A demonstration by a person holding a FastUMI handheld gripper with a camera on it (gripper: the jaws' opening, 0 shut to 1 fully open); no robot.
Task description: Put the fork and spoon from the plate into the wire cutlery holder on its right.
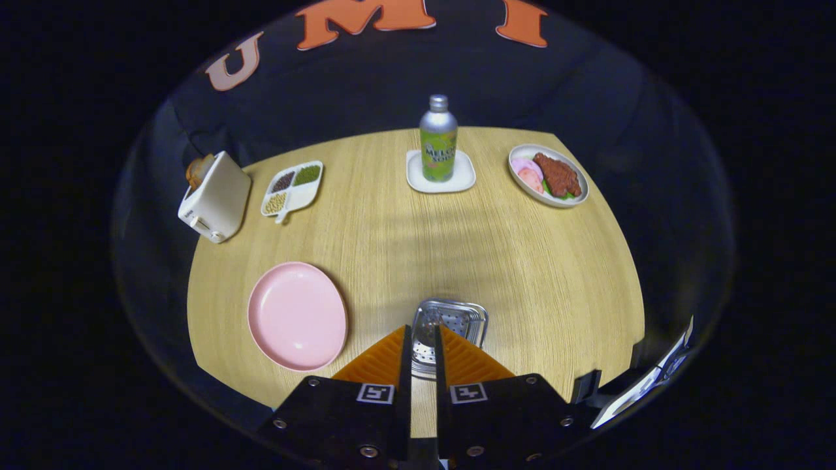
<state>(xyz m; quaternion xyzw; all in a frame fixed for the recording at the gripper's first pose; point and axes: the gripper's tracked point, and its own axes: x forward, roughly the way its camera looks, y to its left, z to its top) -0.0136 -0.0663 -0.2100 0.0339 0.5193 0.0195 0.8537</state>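
Starting at the left, we're seeing a toaster [215, 199] and a divided snack dish [294, 186] sitting well back on the tabletop [522, 274]. Nearer to us is the pink plate [297, 316], and its face is looking plain pink all over.

Just right of the plate we're holding the tool [423, 329] pointing forward and tilted down. Its fingers are sitting nearly pressed together with only a thin slot between them. We honestly can't tell whether anything thin is pinched in there.

The wire cutlery holder [460, 316] is lying dead ahead. It's peeking through that slot and poking out past the right finger, so tool and holder are already lining up. There's something shiny and rounded inside it, maybe cutlery, but it's too small to call. We're guessing the job is about done.

Further back, a bottle [438, 140] is standing on a coaster, and a food plate [548, 201] is sitting off to the right.
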